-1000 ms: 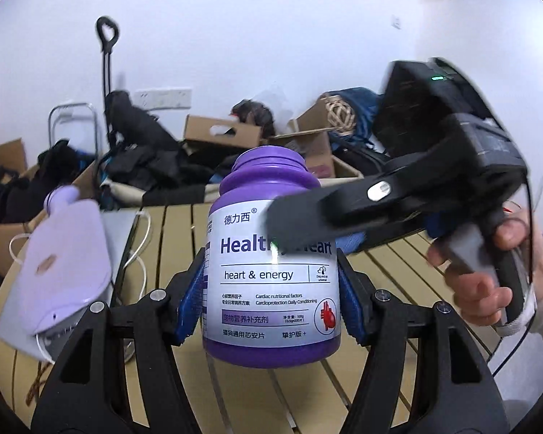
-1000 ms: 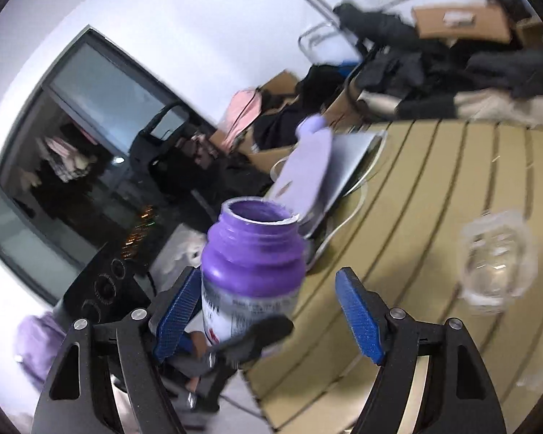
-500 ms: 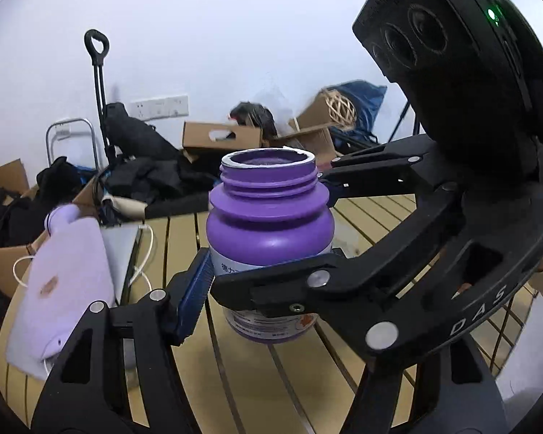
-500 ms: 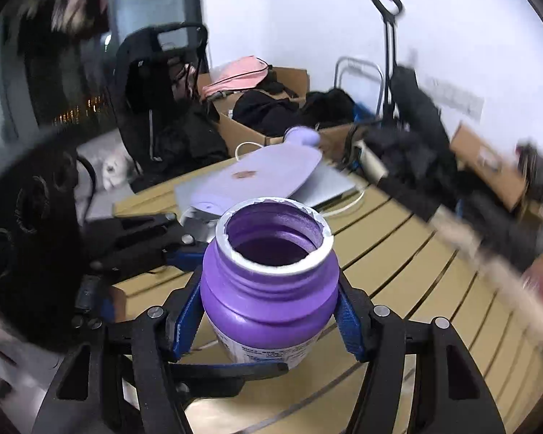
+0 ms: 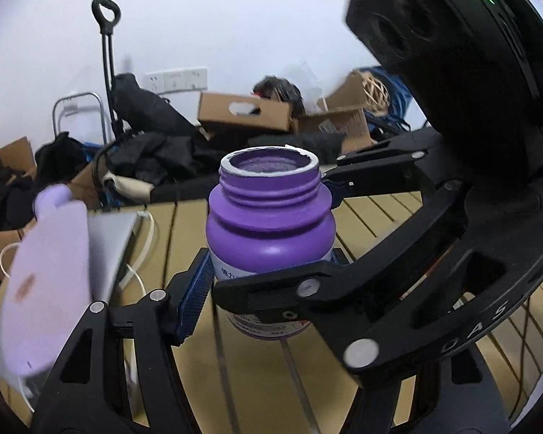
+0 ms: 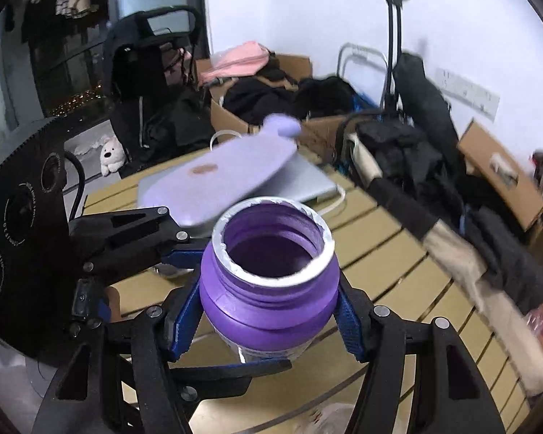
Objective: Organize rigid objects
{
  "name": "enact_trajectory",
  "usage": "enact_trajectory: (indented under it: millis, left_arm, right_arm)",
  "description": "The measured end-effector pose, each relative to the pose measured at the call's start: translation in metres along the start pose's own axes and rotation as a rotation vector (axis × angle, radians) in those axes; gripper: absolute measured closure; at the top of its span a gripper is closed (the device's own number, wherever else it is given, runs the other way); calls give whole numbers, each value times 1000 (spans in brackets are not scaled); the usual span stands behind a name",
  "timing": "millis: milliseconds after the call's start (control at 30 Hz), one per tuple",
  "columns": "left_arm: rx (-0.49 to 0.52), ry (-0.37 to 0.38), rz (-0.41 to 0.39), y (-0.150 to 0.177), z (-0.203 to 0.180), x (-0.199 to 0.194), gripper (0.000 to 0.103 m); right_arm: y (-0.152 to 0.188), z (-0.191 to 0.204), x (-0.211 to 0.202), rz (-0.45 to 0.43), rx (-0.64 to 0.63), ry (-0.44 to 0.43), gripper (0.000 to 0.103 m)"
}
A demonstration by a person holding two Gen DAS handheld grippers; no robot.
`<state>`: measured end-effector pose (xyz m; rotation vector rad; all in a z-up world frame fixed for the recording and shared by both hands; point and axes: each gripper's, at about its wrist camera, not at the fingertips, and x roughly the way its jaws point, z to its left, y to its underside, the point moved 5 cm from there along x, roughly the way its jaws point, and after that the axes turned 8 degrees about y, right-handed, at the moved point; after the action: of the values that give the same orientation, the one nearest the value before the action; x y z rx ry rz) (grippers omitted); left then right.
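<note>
Nearest in both views is the purple bottle (image 5: 269, 231), capless, its white-edged mouth open. Both grippers are closed on it at once. The left gripper (image 5: 268, 278) pinches the labelled lower body between its blue pads, and the right gripper (image 6: 268, 318) clamps the shoulder just under the threaded neck. The bottle is upright above the slatted desk (image 5: 184, 238); whether its base touches the wood cannot be told, since the fingers cover it.

As for progress, the bottle looks mid-handover or mid-carry and no sorted group or container for it is in sight, so I judge the organizing is at an early or middle stage. The bottle is yet to be set down, and no cap for it shows.

The left view shows the printed label and the right gripper's body crossing in front, with its green light. The right view looks down into the bottle, which seems empty, and shows the left gripper reaching in from the left.

Farther back, a lilac case (image 6: 221, 177) lies on a grey laptop (image 6: 304, 181), with a white cable beside it. Beyond the desk are cardboard boxes (image 5: 244, 112), dark clothes and a trolley handle (image 5: 106, 9) against the white wall.
</note>
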<state>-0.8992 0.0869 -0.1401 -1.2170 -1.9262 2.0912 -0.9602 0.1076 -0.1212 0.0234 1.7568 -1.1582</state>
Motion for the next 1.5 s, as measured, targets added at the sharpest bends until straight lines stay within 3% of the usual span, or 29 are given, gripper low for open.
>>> enact_trajectory:
  millis: [67,200,267,400,533,700,767,933,1167,1267,1367,1500]
  left_arm:
    - [41,6,30,12,-11,2,43]
    - [3,32,122,40,-23,-3,42]
    - [-23,57,185,52,-25,-4,41]
    - [-61,8,250,76,-21,-17,36]
    - [-96,-21,279,89,-18,-34,31]
    - [-136,-103,234,83,-6,-74,27]
    - [-158,-149,212,81,1,-91,21]
    - [-233,-253,180,83,12,-141,11]
    - [-292,-313,120,79,-4,-197,11]
    - [-274,-348,82,62,-28,-242,10]
    - [-284,-425,19,49,-53,-301,1]
    - [-374,-431,-20,74,-98,-381,0]
  right_arm:
    - [16,5,4,58,-5,3,34]
    - [46,21,9,98,7,-14,34]
    - [58,27,15,88,-20,58,34]
    - [74,38,25,47,-74,175,33]
    - [77,54,25,77,-99,184,31]
    - [75,61,-18,44,-83,223,24]
    - [82,57,-47,32,-42,221,24]
    - [119,44,-120,4,86,250,23]
    - [166,42,-178,-7,241,331,23]
    - [175,62,-201,5,286,368,23]
    - [180,99,-241,-21,270,412,23]
    - [195,156,-303,-47,294,396,23]
